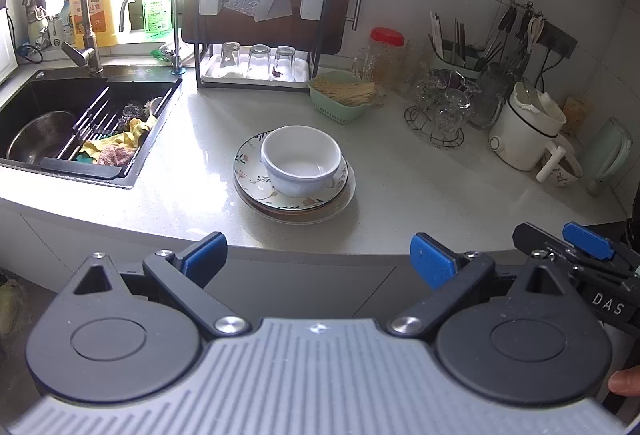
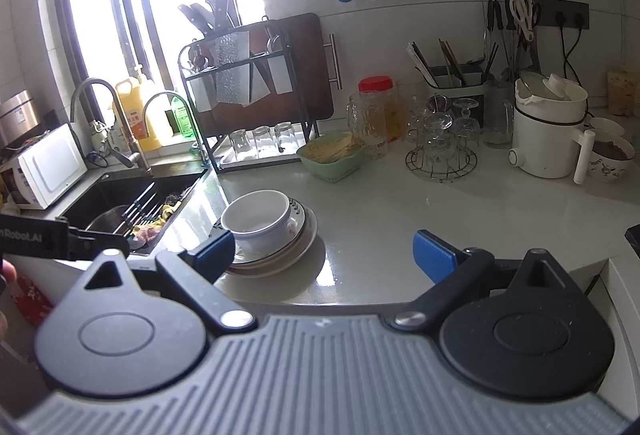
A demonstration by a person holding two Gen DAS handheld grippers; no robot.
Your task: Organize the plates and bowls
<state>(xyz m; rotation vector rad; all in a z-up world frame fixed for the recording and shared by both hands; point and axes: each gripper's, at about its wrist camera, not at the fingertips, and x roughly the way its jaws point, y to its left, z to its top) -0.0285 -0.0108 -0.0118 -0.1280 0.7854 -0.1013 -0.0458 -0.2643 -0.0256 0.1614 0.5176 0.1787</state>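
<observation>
A white bowl (image 1: 301,160) sits on a floral plate (image 1: 250,163), which lies on a stack of plates (image 1: 344,201) in the middle of the counter. My left gripper (image 1: 319,261) is open and empty, held back at the counter's front edge, apart from the stack. The bowl (image 2: 256,221) and the stacked plates (image 2: 302,239) also show in the right wrist view. My right gripper (image 2: 324,255) is open and empty, to the right of the stack, with its left finger (image 2: 212,253) in front of the plates' edge. The right gripper also shows in the left wrist view (image 1: 576,247).
A black sink (image 1: 52,95) with a steel pot, rack and cloths lies left. A dish rack (image 1: 256,35) with glasses stands behind. A green basket (image 1: 344,95), a red-lidded jar (image 1: 386,55), glasses on a wire stand (image 1: 440,111) and a white cooker (image 1: 524,131) stand at the right.
</observation>
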